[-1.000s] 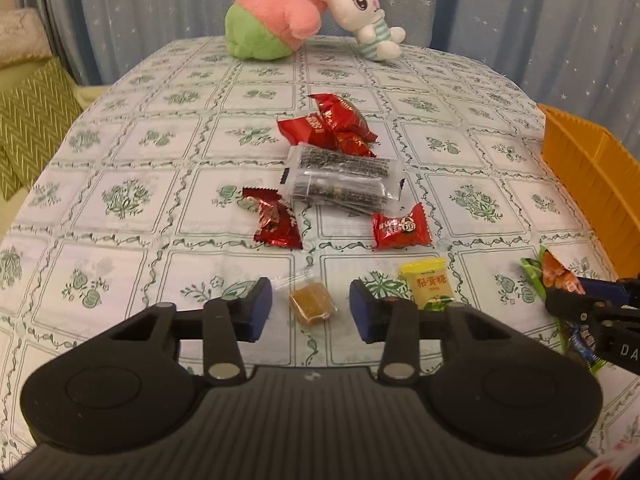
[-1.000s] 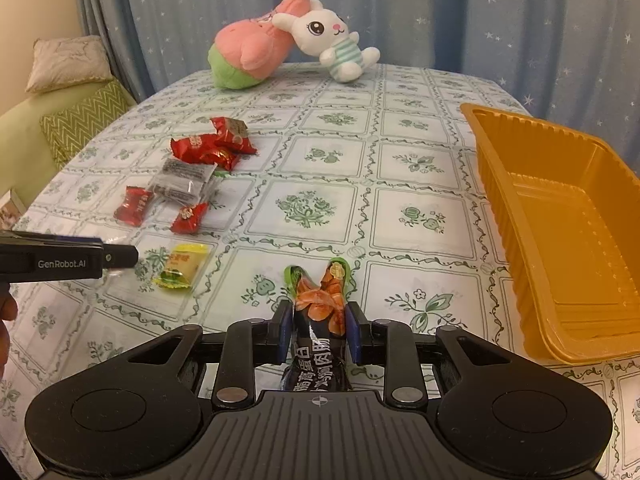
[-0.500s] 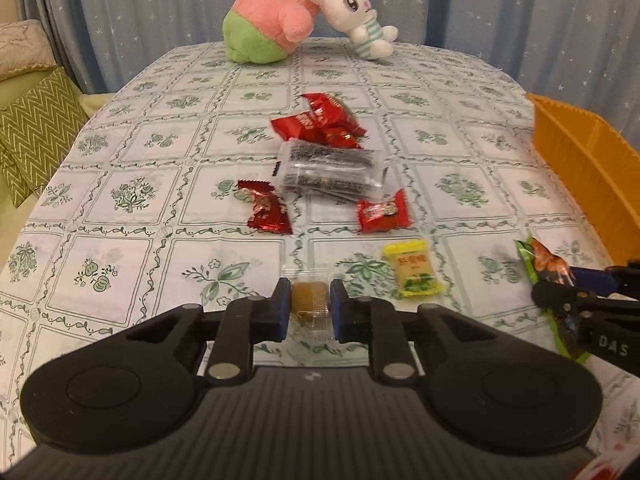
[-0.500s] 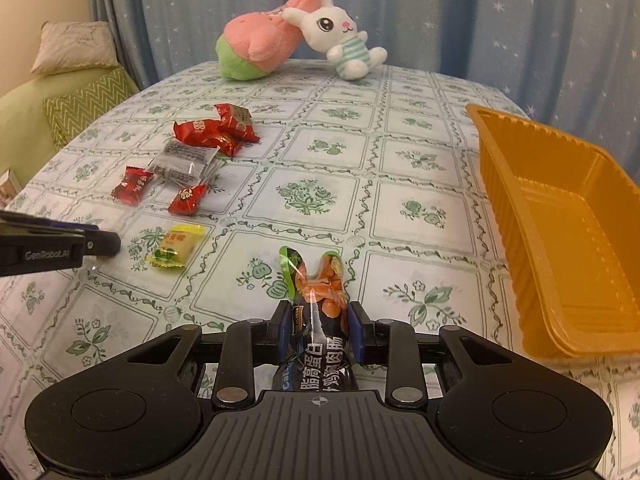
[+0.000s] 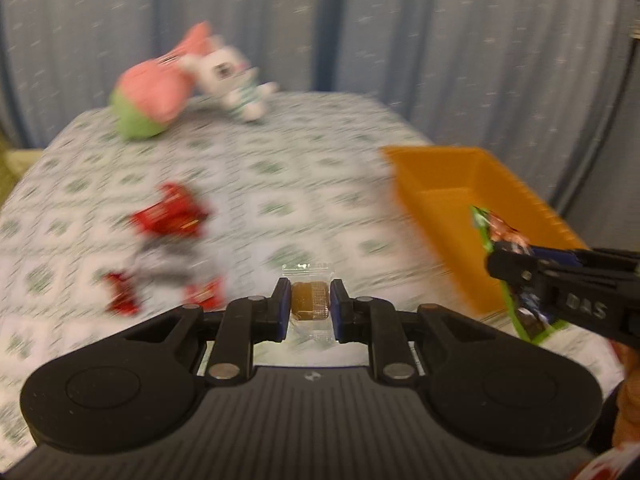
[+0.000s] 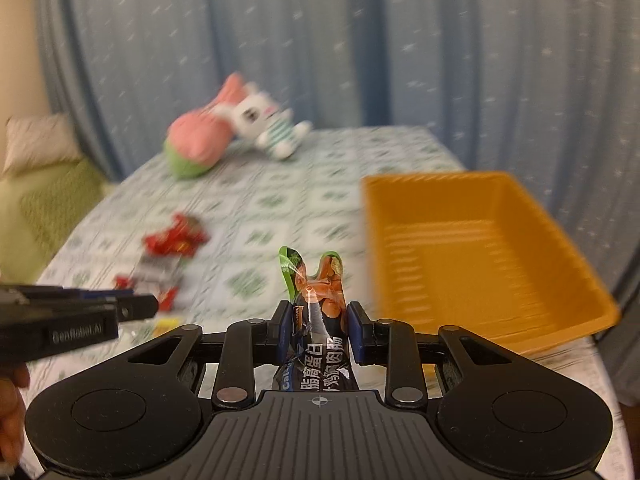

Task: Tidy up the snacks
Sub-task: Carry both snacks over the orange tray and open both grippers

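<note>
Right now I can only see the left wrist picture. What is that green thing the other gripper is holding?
Observer: The right gripper is shut on a long dark snack packet with a green edge and printed writing.
Operator: Is the orange bin full?
Observer: No, the orange bin shows only its bare ribbed floor; nothing lies inside.
Operator: Is there anything yellow on the table?
Observer: Yes, a yellow snack peeks out just below the tip of the left gripper, which is shut on a small brown candy in clear wrap.
</note>
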